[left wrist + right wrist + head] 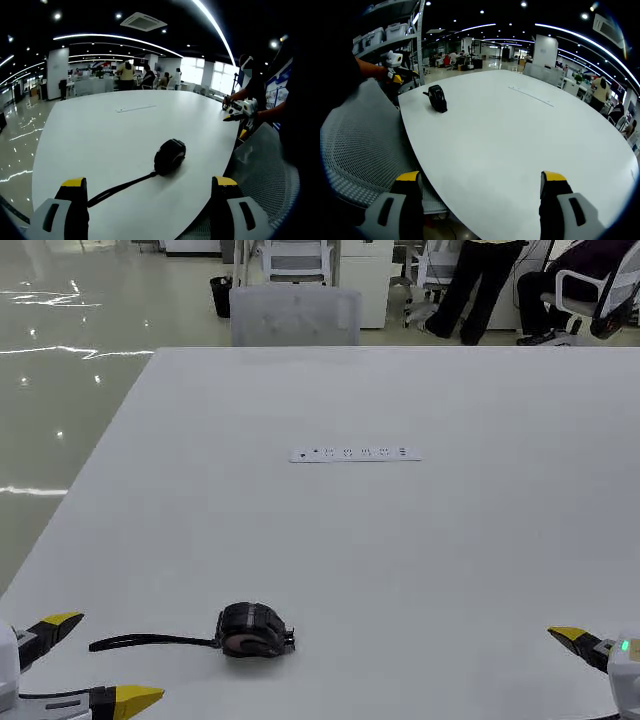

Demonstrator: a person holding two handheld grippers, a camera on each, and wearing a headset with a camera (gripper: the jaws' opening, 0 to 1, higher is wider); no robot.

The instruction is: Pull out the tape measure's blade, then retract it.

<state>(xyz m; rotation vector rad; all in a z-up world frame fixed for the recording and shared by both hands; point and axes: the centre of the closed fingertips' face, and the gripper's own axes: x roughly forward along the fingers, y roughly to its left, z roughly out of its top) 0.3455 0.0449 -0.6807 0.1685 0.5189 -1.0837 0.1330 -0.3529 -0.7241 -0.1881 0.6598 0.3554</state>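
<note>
A black tape measure (pixel 255 630) lies on the white table (pixel 400 540) near its front edge, blade retracted, with a black wrist strap (pixel 150 642) trailing to the left. My left gripper (pixel 100 660) is open just left of the strap's end, its yellow tips apart. In the left gripper view the tape measure (pixel 170 156) lies ahead between the open jaws of the left gripper (pixel 149 182), untouched. My right gripper (pixel 480 177) is open over the table's front right edge, holding nothing, far from the tape measure (pixel 437 97). One of its yellow fingertips (pixel 570 635) shows at the lower right.
A flat white power strip (pixel 355 453) is set in the table's middle. A grey chair (pixel 295 315) stands at the far edge, with people (pixel 480 285) beyond it. A mesh chair seat (pixel 360 145) lies below the near table edge.
</note>
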